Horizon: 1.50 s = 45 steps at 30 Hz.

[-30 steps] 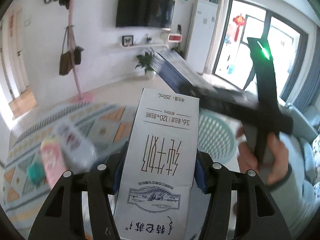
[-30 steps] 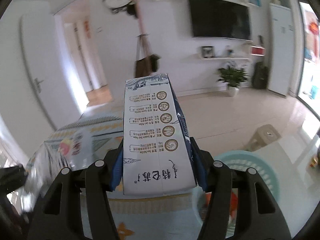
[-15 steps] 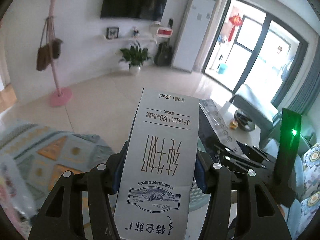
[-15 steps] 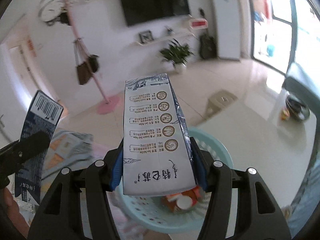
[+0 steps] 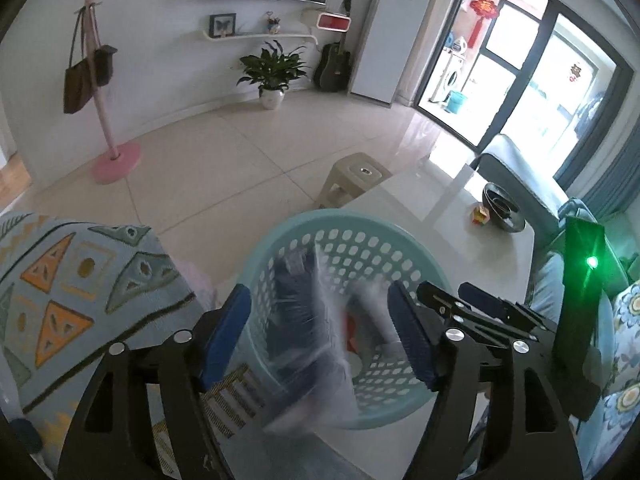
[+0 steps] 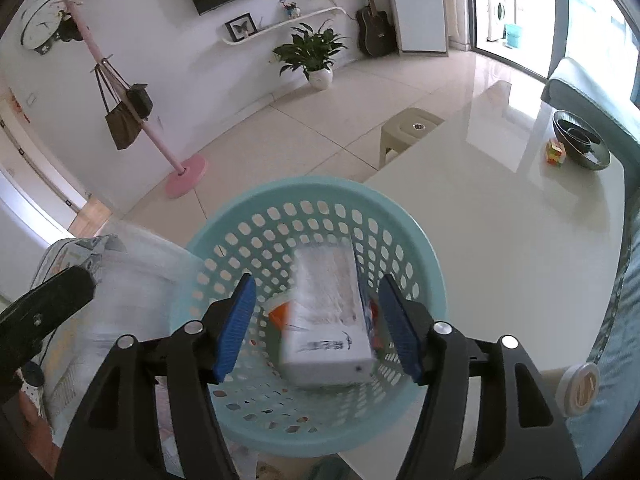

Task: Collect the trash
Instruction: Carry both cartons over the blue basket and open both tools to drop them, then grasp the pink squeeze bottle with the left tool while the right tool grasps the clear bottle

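Note:
A light blue perforated basket stands on the floor at the corner of a white table. My left gripper is open above it, and a blurred white and dark blue milk carton is falling free between its fingers into the basket. My right gripper is open above the basket too, and a white milk carton lies loose inside, over an orange item. The right gripper also shows at the right of the left wrist view.
A white low table holds a dark bowl, a small coloured cube and a round lid. A beige stool stands behind the basket. A patterned cloth lies left. A pink coat stand is farther back.
Both grippers swung over the basket, opened and let go of their milk cartons. The cartons have dropped from the jaws into the basket.

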### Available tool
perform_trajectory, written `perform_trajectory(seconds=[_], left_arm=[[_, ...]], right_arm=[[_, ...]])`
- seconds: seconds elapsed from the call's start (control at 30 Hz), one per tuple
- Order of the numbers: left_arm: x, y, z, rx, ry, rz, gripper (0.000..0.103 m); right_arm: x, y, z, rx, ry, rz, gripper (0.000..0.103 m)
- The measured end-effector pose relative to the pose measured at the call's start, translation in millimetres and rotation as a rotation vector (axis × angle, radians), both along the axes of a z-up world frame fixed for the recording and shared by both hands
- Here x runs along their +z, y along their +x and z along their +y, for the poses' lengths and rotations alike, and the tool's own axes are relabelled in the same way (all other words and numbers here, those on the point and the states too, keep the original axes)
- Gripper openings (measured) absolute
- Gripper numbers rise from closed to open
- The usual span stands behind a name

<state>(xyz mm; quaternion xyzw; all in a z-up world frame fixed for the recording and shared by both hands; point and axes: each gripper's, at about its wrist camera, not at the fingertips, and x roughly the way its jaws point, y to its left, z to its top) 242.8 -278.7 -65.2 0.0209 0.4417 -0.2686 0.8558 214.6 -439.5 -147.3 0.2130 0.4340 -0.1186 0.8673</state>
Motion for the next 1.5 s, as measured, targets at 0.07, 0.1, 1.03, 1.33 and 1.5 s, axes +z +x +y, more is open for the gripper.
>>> perform_trajectory(seconds=[0.07, 0.1, 1.03, 1.33, 1.5], left_arm=[[1.5, -5.1, 7.5, 0.003, -0.009, -0.005, 0.075], [2.7, -6.5, 11.5, 0.004, -0.015, -0.007, 0.075], [79.6, -93.6, 246.2, 0.428, -0.208, -0.200, 0.075], [50.2, -93.2, 344.3, 0.667, -0.110, -0.112, 0.075], [23.8, -79.3, 352.1, 0.612, -0.111, -0.035, 0.075]], right_arm=[[-0.1, -1.0, 0.4, -0.003, -0.001, 0.002, 0.065], [0.4, -1.4, 1.2, -0.003, 0.004, 0.002, 0.066], [115.6, -11.9, 172.1, 0.360, -0.075, -0.262, 0.066], [120.4, 4.0, 267.8, 0.595, -0.084, -0.297, 0.041], [113.3, 21.2, 314.6, 0.697, -0.050, -0.286, 0.040]])
